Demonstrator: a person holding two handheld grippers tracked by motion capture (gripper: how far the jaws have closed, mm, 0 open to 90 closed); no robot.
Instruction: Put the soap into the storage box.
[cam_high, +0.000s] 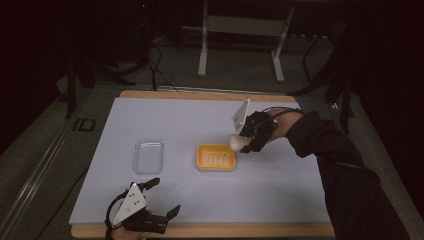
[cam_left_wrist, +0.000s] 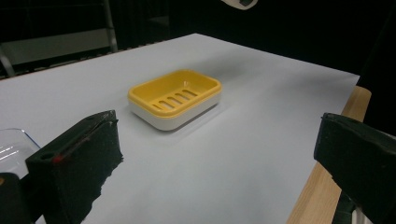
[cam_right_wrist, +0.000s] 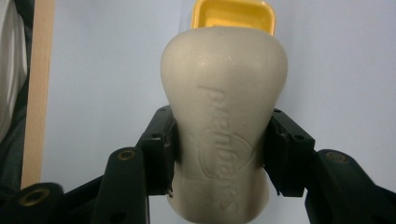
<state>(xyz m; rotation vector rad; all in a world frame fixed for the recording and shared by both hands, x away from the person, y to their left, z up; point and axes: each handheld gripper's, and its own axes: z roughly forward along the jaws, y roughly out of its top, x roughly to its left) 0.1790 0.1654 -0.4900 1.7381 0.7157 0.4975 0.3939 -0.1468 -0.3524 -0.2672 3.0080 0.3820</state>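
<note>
I see a clear plastic tray (cam_high: 148, 155) at nine o'clock on the white table mat (cam_high: 280, 180), and a metal stand's legs (cam_high: 202, 60) on the floor beyond the table at twelve o'clock.

Readable markings:

1. Soap bar (cam_right_wrist: 224, 116), cream-coloured: raised lettering moulded into its upper face, running lengthwise along the bar in the right gripper view, with a curved emblem outline beneath it. The word sits sideways and partly inverted to the camera; single letters can be made out, but the brand name as a whole cannot be read with certainty.

2. Floor (cam_high: 50, 145) left of the table, high view: pale painted characters (cam_high: 83, 124) that look like "ID"; the reading is uncertain.

3. Soap dish (cam_left_wrist: 175, 98), yellow and white: no lettering legible.
</note>
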